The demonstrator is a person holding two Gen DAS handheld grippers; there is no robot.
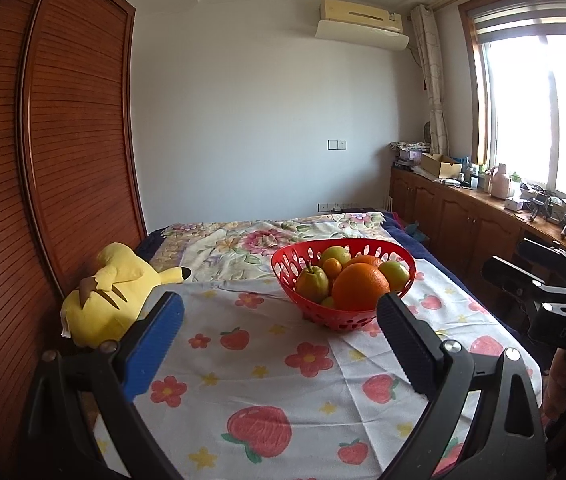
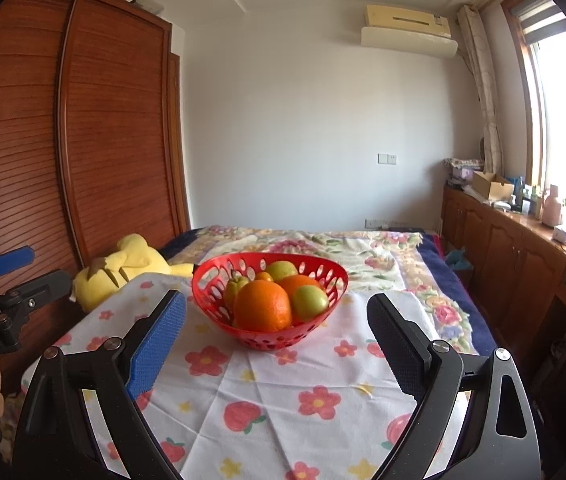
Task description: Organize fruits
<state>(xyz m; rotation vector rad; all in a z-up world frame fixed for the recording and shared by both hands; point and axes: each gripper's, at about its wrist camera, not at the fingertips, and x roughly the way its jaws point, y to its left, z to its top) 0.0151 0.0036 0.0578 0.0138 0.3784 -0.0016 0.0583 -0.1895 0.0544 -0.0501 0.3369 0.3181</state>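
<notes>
- All the fruit you can see sits in the red basket [image 1: 343, 280]: a big orange [image 1: 360, 286] at the near side, a second orange [image 1: 367, 261] behind it, a small tangerine [image 1: 331, 267], a pear-like fruit [image 1: 311, 283] at the near left and greenish fruits [image 1: 394, 275] toward the back and right.
- The basket stands on the flowered cloth [image 1: 267, 368] spread over the bed [image 1: 243, 240]; no fruit lies loose on the cloth in either view.
- That fits two readings: the fruit is gathered and the job is as good as done, or it waits to be taken out and sorted. These views cannot settle it, so check your instructions before you commit to a reach.
- Your left hand-held gripper [image 1: 279, 316] is spread wide and holds nothing; it hovers short of the basket, roughly in line with it.
- Your right hand-held gripper [image 2: 275, 316] is also spread wide and empty, framing the basket from the near side.
- If you do handle a fruit, the big orange is the most exposed; come at it from above so the fingers clear the basket rim.
- The basket looks light and narrow-footed, so a sideways nudge could probably slide or tip it; keep the other hand-held gripper ready at the rim.
- Keep clear of the yellow plush toy [image 1: 111, 292] at the left edge of the cloth.
</notes>
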